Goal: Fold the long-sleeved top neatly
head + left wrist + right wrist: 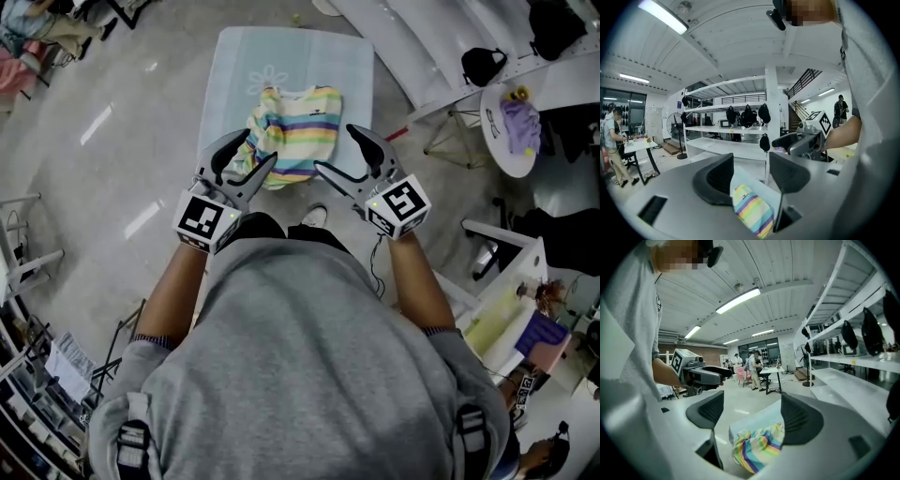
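From the head view, a person in a grey sweatshirt [309, 356] holds both grippers out ahead at about the same level. The left gripper [246, 161] and the right gripper [339, 150] both have their jaws spread, with nothing pinched in either. The striped long-sleeved top [298, 127] lies on a pale blue table [234, 66], just ahead of the two grippers and between them. Its side toward the right gripper lies fairly flat. The side toward the left gripper is crumpled into a bunch that sits under that gripper's tips. The picture does not settle whether the bunch is a sleeve.

In the left gripper view the two dark pads stand well apart with a clear gap between them. The top [752, 211] shows low in that gap, below the jaws and not touched by them, resting on the table [745, 180]. The right gripper [799, 140] hangs off to the right, beyond the jaws. White shelving [726, 140] with black bags on it stands far ahead.

In the right gripper view the jaws are likewise wide and hold nothing. The rumpled top [757, 446] lies beneath the gap on the table [759, 416]. The left gripper [701, 373] shows to the left, past the left-hand jaw.
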Tool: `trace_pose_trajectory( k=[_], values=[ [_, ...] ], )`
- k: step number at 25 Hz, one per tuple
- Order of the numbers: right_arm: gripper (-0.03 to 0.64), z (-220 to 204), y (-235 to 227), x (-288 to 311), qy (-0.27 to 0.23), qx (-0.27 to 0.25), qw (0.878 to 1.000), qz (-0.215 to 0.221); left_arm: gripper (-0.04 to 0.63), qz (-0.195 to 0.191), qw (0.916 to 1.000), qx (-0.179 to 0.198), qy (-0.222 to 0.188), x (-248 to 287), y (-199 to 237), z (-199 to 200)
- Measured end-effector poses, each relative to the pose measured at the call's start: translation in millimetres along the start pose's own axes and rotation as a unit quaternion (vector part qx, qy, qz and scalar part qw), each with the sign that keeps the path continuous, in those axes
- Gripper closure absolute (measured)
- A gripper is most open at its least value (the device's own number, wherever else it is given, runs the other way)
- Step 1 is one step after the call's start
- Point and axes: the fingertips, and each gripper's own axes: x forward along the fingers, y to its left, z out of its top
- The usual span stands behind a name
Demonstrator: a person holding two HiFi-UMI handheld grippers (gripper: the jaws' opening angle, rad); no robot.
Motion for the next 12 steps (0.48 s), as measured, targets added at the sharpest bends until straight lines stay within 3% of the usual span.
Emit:
trace_pose_trajectory(
  k=[12],
  values=[
    [0.244,-49.1,-67.5,53.3,0.074,0.014,0.997,-0.012,0.348,-0.028,0.999,-0.008,0.034,64.9,63.5,-46.1]
  ],
)
